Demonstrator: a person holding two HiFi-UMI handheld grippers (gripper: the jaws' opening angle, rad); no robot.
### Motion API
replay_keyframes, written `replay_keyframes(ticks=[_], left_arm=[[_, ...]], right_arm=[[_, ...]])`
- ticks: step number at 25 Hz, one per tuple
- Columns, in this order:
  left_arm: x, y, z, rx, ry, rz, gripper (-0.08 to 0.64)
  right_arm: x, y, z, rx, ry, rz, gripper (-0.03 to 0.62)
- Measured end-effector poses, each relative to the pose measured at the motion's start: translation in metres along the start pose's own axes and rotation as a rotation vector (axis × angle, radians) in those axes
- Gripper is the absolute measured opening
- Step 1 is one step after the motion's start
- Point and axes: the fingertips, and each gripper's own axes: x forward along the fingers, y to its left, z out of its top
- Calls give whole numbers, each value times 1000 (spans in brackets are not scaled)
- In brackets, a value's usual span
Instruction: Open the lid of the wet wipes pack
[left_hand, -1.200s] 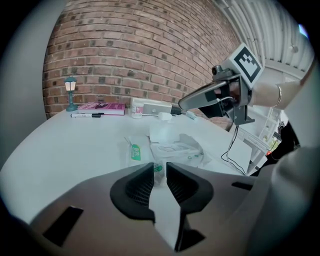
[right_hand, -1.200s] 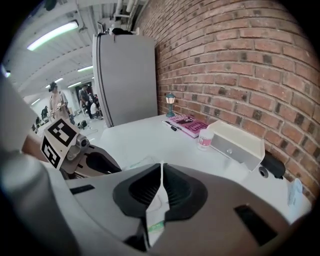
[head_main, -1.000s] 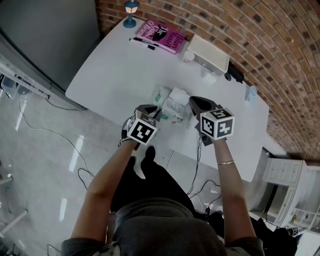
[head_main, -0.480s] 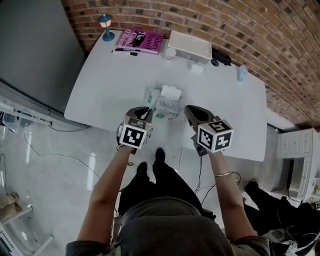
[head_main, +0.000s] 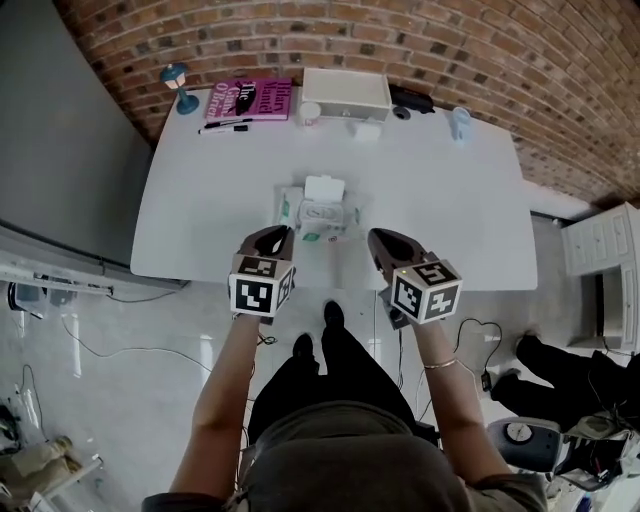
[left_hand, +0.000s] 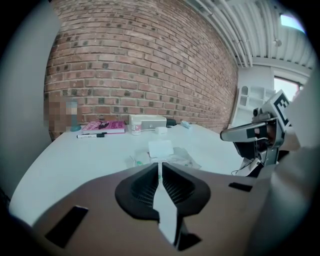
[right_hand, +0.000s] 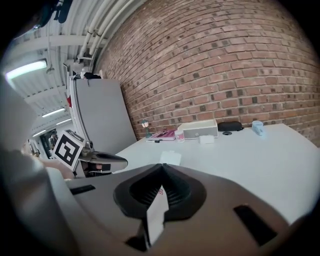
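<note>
Now, left fingers (left_hand: 142, 186): just been closing, down to a thin slit, nothing between them, touching nothing.
Right fingers (right_hand: 181, 191): pressed together, empty.
Wipes pack (head_main: 322, 216): on the white table (head_main: 450, 200), just ahead, between both grippers, apart from each.
Lid (head_main: 325, 187): flipped up.

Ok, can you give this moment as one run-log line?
lid: open | wet wipes pack: on table, untouched | left gripper: jaws just closing, nothing between | right gripper: shut, empty

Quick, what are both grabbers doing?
Left gripper: fingers have just been closing, now together, holding nothing.
Right gripper: closed, holding nothing.
</note>
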Motion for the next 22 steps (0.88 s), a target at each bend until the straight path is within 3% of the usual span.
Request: replay_keyframes(ticks=[22], left_arm=[[-32, -1, -9, 1, -32, -26, 37]], right_arm=[[-43, 2, -39, 92, -54, -180, 2]])
